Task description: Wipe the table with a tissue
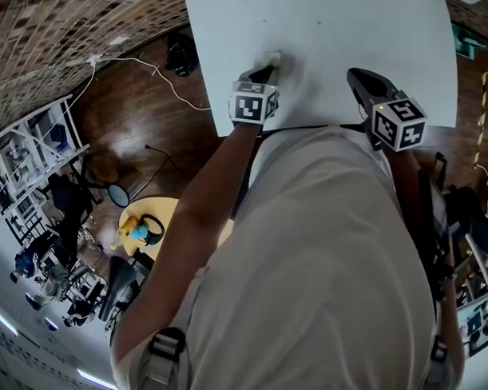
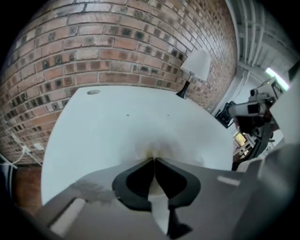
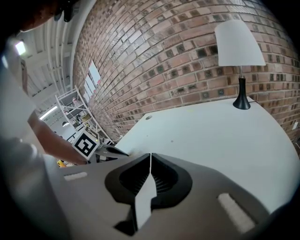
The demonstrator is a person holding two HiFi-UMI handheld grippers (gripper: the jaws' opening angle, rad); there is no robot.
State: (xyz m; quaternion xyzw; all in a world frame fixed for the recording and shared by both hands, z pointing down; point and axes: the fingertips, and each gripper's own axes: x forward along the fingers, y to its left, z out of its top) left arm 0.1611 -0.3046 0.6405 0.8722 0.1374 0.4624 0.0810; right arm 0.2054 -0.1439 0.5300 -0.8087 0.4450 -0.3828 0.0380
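The white table [image 1: 329, 49] fills the top of the head view. My left gripper [image 1: 267, 71] rests on it near its front left, shut on a white tissue [image 1: 273, 58] pressed to the surface. In the left gripper view the jaws meet at the tips [image 2: 153, 160], with the crumpled tissue [image 2: 157, 147] blurred just beyond them. My right gripper [image 1: 361, 77] hovers over the table's front right, shut and holding nothing; its jaws touch [image 3: 150, 155]. In the right gripper view, the left gripper [image 3: 112, 151] and its marker cube [image 3: 86, 144] show at the left.
A lamp with a white shade [image 3: 239, 47] stands at the table's far corner by the brick wall [image 2: 117, 42]. A small round grommet [image 2: 93, 92] sits near the table's far edge. Wooden floor, cables and a yellow stool [image 1: 151, 223] lie to the left.
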